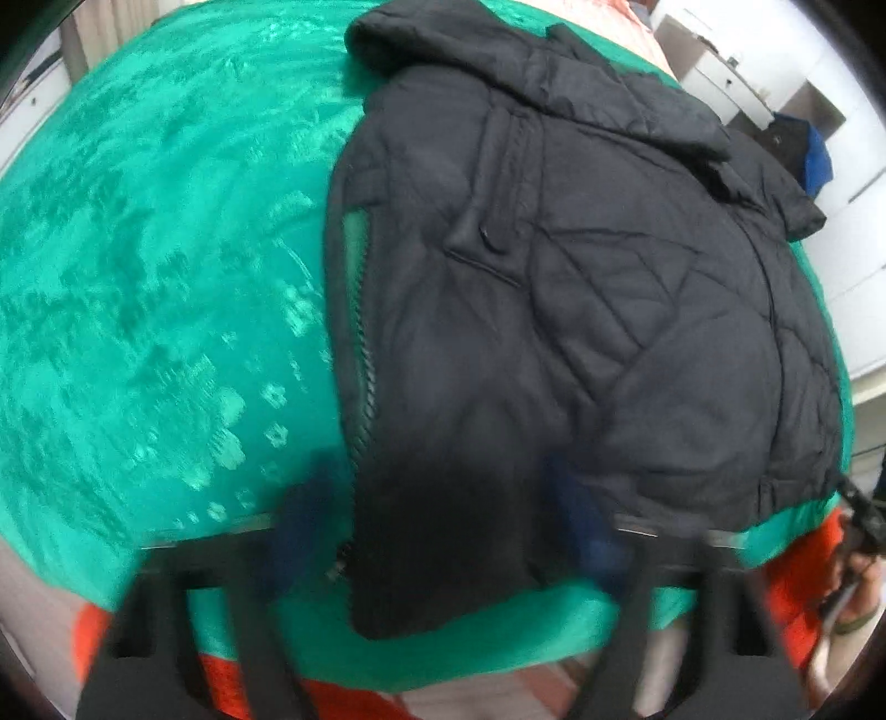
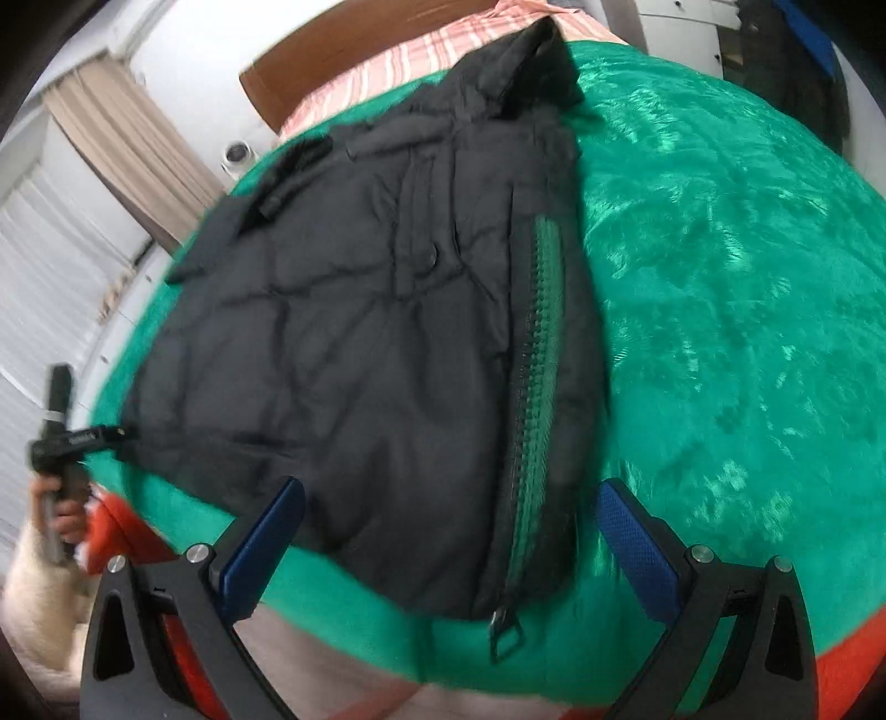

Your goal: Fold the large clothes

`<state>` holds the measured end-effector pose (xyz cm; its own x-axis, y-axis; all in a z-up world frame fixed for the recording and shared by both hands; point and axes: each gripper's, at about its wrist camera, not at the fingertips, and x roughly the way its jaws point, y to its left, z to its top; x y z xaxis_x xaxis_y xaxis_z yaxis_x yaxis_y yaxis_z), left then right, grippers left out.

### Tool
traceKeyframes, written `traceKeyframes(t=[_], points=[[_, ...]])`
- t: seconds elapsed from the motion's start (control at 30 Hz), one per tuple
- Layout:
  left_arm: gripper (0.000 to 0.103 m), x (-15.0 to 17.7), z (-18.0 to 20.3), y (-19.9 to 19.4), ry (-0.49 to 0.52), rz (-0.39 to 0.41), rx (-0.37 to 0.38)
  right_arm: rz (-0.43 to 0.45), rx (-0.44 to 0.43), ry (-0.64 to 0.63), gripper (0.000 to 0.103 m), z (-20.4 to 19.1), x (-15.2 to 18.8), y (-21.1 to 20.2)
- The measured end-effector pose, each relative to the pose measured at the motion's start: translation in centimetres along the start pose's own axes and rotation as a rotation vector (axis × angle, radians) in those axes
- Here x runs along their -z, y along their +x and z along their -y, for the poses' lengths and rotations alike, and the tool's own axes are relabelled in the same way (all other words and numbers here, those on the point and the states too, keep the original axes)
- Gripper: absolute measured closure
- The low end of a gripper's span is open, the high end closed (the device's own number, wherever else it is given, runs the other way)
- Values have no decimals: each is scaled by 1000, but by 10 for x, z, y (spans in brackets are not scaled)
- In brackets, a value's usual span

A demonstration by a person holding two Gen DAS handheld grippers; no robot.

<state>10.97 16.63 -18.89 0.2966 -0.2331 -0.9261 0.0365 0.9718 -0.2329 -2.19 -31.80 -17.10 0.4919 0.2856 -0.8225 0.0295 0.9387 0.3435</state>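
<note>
A black quilted jacket [image 1: 554, 304] lies flat on a green blanket [image 1: 166, 277], hood at the far end. In the left wrist view my left gripper [image 1: 437, 482] is blurred. Its blue pads stand apart on either side of the jacket's near corner and zipper edge, and the cloth between them is flat and unpinched. In the right wrist view the jacket [image 2: 360, 343] fills the middle of the blanket [image 2: 720, 277]. My right gripper [image 2: 451, 493] is open just above the hem, straddling the zipper end [image 2: 506, 631]. The left gripper [image 2: 111, 433] shows at the jacket's left corner, and the right gripper [image 1: 861, 520] at the right one.
An orange cloth [image 2: 127, 531] sticks out under the blanket's near edge. A pink striped sheet [image 2: 421, 55] and wooden headboard [image 2: 332, 50] lie beyond the hood. A curtain [image 2: 127, 138] hangs at the left. White cabinets [image 1: 720, 61] and hanging dark clothes [image 1: 808, 149] stand at the right.
</note>
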Motion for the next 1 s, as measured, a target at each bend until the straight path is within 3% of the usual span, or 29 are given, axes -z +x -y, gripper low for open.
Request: traceKeyframes(t=[0.03, 0.07, 0.13, 0.17, 0.27, 0.43, 0.57, 0.63, 0.7, 0.73, 0.77, 0.9, 1.0], points=[[65, 2, 2, -2, -2, -1, -4, 1, 6, 0, 12, 0, -2, 1], [79, 3, 5, -5, 5, 3, -11, 10, -5, 5, 32, 0, -6, -2], [84, 8, 15, -19, 34, 20, -25, 11, -23, 11, 61, 4, -15, -12], [85, 8, 18, -27, 50, 29, -28, 15, -23, 2, 69, 4, -18, -21], [85, 25, 30, -48, 111, 42, -11, 29, 36, -90, 75, -4, -17, -47], [85, 65, 41, -42, 190, -23, -39, -63, 93, -93, 75, 3, -3, -51], [85, 79, 34, -27, 169, -55, -41, -115, 111, -46, 76, 16, 8, -29], [81, 78, 31, -23, 162, -63, -43, -105, 113, -14, 74, 21, 5, -21], [67, 77, 32, -26, 181, -61, -83, -87, 125, 10, 63, 25, 1, -21], [65, 76, 33, -36, 195, -48, -110, -78, 136, 18, 43, 26, -1, -24], [56, 72, 37, -46, 204, -28, -134, -68, 145, 18, 23, 27, -1, -29], [25, 29, 65, -119, 297, 193, -206, 89, 206, 0, 19, 23, 5, -68], [12, -16, 103, -147, 393, 321, -162, 180, 215, -7, 19, 12, 2, -84]])
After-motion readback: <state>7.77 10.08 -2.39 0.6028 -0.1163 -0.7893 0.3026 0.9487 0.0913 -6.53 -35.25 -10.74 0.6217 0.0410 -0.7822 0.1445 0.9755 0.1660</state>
